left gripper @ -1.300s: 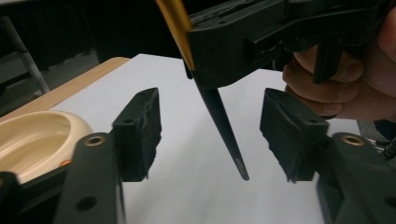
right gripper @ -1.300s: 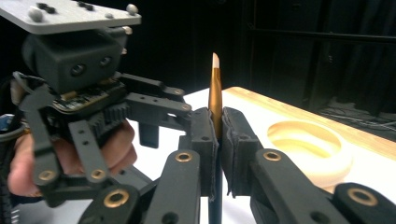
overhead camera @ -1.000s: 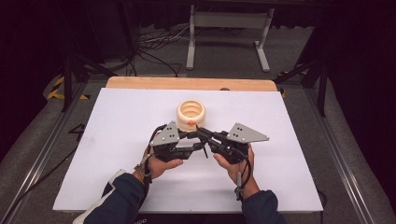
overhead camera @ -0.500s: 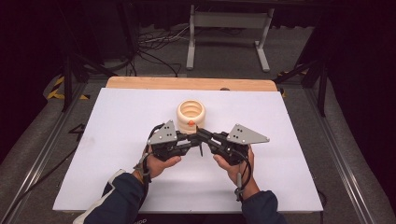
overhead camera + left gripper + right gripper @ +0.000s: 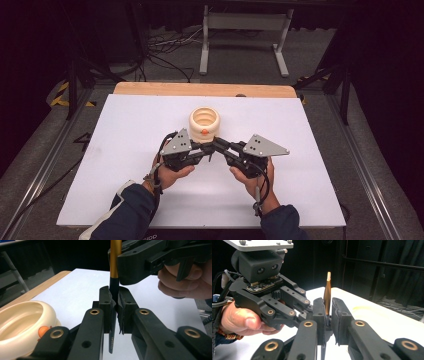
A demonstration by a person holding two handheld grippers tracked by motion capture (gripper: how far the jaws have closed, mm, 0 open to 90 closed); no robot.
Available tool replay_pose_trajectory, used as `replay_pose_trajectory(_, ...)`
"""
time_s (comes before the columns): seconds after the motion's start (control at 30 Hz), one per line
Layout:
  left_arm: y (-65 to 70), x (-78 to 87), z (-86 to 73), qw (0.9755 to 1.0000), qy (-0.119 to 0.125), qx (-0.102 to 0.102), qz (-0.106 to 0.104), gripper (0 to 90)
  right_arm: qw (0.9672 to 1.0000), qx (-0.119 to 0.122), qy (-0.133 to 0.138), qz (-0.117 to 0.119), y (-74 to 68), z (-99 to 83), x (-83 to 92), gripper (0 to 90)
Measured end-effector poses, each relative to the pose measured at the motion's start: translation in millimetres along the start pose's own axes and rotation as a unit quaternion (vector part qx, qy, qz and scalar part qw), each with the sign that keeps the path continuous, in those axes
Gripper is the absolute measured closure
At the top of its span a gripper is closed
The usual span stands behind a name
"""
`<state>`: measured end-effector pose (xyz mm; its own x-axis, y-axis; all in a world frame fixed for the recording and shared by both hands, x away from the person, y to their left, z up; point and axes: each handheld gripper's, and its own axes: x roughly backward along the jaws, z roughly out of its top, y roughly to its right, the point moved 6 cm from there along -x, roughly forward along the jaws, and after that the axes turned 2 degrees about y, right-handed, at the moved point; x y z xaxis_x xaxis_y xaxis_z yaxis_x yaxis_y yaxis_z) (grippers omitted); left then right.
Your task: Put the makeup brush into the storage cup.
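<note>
Both your grippers meet tip to tip just in front of the cream cup [image 5: 204, 121] from above. Your left gripper [image 5: 114, 305] clamps the pen's [image 5: 114, 277] black lower part, axis upright. Your right gripper's [image 5: 327, 312] jaws flank the gold barrel with a gap on one side; whether they grip it, I cannot tell.

Grey floor [image 5: 310, 55], tangled cables [image 5: 165, 47] (black), metal stand [image 5: 245, 30], dark surroundings

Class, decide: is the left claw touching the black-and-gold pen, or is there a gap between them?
Touching. In the left gripper view, the left claw has both jaws pressed against the black lower section of the pen, with no gap showing on either side.
</note>
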<state>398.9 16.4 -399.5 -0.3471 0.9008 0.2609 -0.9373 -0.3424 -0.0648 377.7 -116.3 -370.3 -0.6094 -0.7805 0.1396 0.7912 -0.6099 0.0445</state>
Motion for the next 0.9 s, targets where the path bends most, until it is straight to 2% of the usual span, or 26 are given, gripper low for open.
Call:
replay_pose_trajectory(0.27, -7.6, 1.1, 0.2, 0.9999, -0.001, -0.002, 0.01, 82.7, 0.9998, -0.002, -0.001, -0.019, 5.4, 2.8, 10.4, 64.2)
replay_pose_trajectory(0.3, -7.7, 0.9, 0.6, 0.9999, 0.001, 0.002, 0.01, 82.7, 0.9997, 0.0, -0.006, -0.023, 6.2, 2.2, 12.6, 60.4)
replay_pose_trajectory(0.33, -9.5, 1.8, 1.7, 0.9999, 0.0, -0.003, 0.013, 82.7, 0.9996, 0.002, -0.008, -0.026, 7.0, 1.6, 14.4, 58.7)
replay_pose_trajectory(0.43, -10.9, 3.1, 3.8, 0.9999, 0.003, 0.002, 0.015, 82.7, 0.9992, 0.01, -0.02, -0.032, 8.6, -1.8, 20.9, 45.9)
replay_pose_trajectory(0.57, -12.8, 5.6, 9.1, 0.9998, 0.009, 0.0, 0.017, 82.7, 0.9988, 0.02, -0.03, -0.033, 11.0, -7.4, 29.6, 41.0)
replay_pose_trajectory(0.63, -15.3, 7.3, 13.3, 0.9997, 0.016, -0.003, 0.021, 82.7, 0.9977, 0.028, -0.04, -0.047, 14.4, -11.9, 33.8, 37.8)
replay_pose_trajectory(0.9, -21.8, 14.3, 21.2, 0.9993, 0.029, -0.007, 0.022, 82.7, 0.994, 0.049, -0.066, -0.072, 19.2, -24.8, 42.4, 26.7)
